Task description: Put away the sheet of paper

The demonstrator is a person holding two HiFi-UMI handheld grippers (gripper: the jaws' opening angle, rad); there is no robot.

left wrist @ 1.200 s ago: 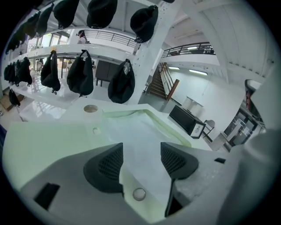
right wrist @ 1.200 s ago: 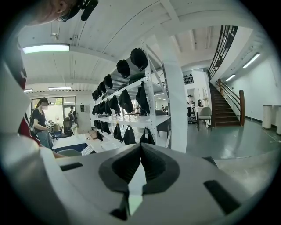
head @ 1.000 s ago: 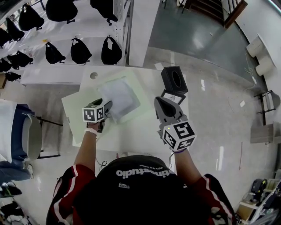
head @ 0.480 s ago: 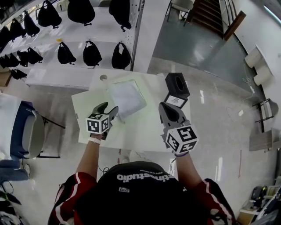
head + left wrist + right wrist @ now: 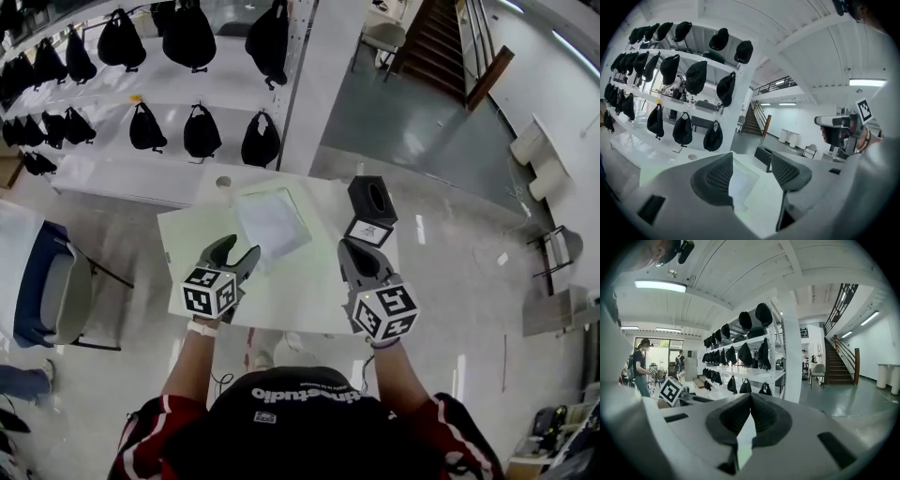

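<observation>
A white sheet of paper (image 5: 272, 223) lies flat on a pale green mat (image 5: 202, 244) on the white table (image 5: 309, 295). My left gripper (image 5: 236, 255) hovers just below the sheet's near left corner, jaws open and empty. In the left gripper view the sheet of paper (image 5: 740, 180) shows between the open jaws of the left gripper (image 5: 751, 172). My right gripper (image 5: 353, 251) is held at the table's right side, jaws shut with nothing between them; in the right gripper view the right gripper (image 5: 750, 400) points up at the room.
A black box (image 5: 371, 199) with a round hole stands at the table's far right, a small framed card (image 5: 367, 231) in front of it. Shelves with black bags (image 5: 200, 131) lie beyond the table. A blue chair (image 5: 42, 291) is at the left. People stand far off.
Both grippers have drawn back toward the near table edge, away from the sheet. The left gripper's jaws have spread wider. The sheet stays flat on the mat.
</observation>
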